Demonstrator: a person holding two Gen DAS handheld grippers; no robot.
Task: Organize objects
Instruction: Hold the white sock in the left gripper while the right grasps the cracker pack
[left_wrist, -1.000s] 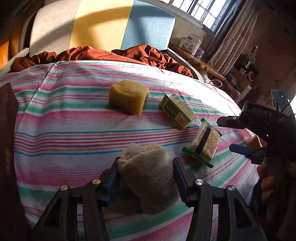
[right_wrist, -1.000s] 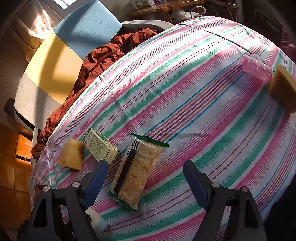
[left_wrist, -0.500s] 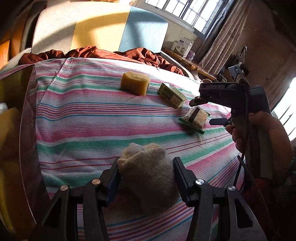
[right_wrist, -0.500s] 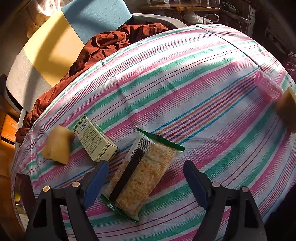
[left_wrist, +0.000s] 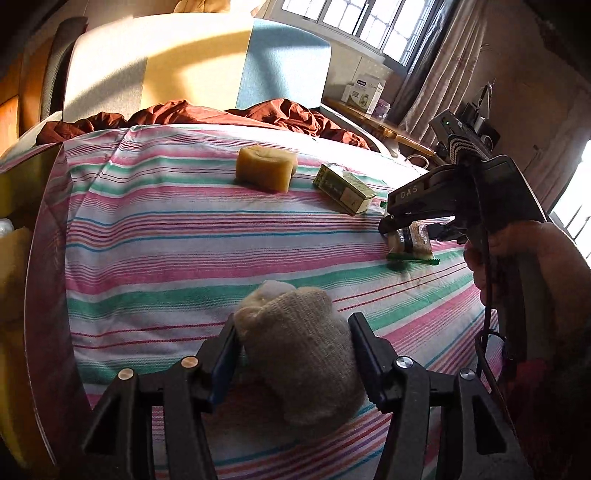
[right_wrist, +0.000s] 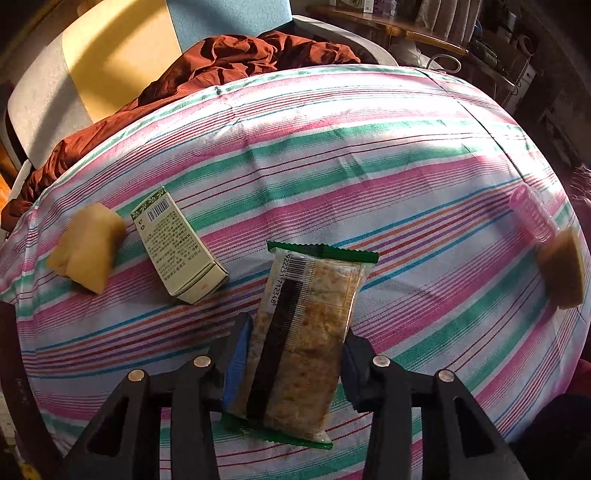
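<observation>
The right gripper (right_wrist: 291, 363) had just closed on the cracker pack (right_wrist: 303, 328), lying on the striped cloth (right_wrist: 369, 155); the left gripper (left_wrist: 291, 354), jaws easing apart, cradled a sock (left_wrist: 299, 354); next likely called for lifting the pack clear.

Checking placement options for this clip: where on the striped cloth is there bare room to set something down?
The widest bare stretch of the striped cloth lies between the cracker packet and the pink roller, running back to the red blanket. The left side is crowded: the sponge, the green box and the packet sit close together.
</observation>
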